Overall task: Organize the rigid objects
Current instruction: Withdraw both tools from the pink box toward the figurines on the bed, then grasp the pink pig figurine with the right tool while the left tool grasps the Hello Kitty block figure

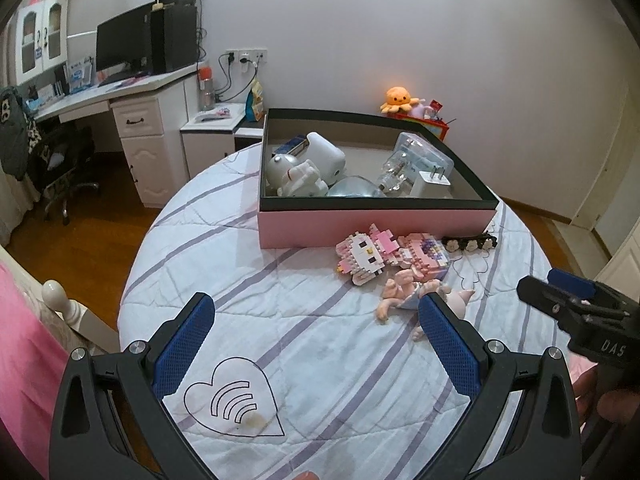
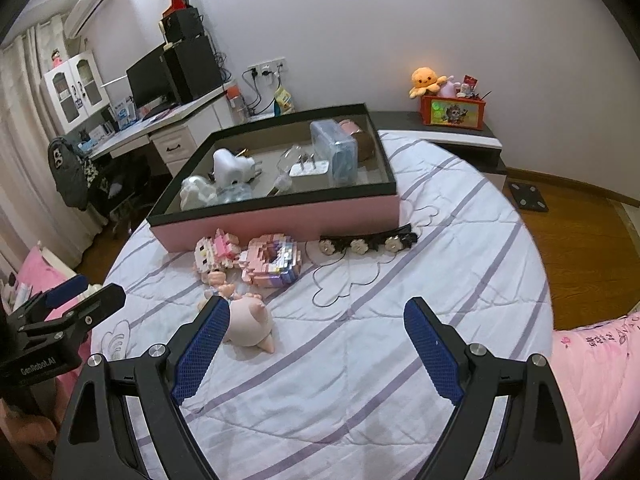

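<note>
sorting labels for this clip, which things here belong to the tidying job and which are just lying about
Job:
pink cardboard box with black rim
pink block-built cat figure
pink block-built ring
pink pig figurine
black hair clip

Lying about:
orange plush octopus
black monitor

Quilted cloth bedspread point(image 1: 320, 360), matt pink cardboard box point(image 1: 372, 226), glossy wood floor point(image 1: 80, 248)

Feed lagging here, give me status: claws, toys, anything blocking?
Both claws open, empty: left claw, right claw. Pig figure, block toys, hair clip on bed, outside pink box. Nothing blocking.
</note>
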`<state>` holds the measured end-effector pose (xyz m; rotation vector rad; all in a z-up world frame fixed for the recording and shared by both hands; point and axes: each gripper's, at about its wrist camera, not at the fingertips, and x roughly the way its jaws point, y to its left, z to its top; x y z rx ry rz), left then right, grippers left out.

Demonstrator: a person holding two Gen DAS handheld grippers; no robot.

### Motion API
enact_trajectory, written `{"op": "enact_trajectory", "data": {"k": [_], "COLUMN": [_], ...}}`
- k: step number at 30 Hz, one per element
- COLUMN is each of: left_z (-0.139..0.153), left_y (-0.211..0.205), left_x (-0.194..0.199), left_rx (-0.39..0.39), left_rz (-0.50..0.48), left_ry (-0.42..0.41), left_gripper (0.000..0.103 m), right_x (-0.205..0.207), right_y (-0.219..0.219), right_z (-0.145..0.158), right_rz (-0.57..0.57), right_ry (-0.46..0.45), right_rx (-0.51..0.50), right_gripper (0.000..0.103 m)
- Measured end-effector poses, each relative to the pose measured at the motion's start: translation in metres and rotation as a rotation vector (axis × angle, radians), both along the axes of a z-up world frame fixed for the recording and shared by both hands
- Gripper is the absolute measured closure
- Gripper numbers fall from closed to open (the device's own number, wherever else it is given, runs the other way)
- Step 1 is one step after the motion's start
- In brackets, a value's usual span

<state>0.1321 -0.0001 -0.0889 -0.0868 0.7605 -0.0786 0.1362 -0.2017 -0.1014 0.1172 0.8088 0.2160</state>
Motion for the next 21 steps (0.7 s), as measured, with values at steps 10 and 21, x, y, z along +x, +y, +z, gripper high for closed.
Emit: {"op": "enact_trajectory", "data": {"k": [10, 21], "left_z": [-0.018, -0.035], "left_y": [0.008, 0.011], "left_x": [0.011, 0.023], "left_rx": [-0.015, -0.015], "left_rz": [0.016, 0.031], "left_ry": [0.053, 0.101], "left_gripper": [0.000, 0.000], "right_x": [0.024, 0.046], "right_y": [0.028, 0.058], "right_z": [-0.031, -0.056], "right_rz": [0.108, 0.236], "right_ry": [0.092, 0.127], "right_rx": [0.000, -0.029], "right_gripper": [0.013, 0.046]}}
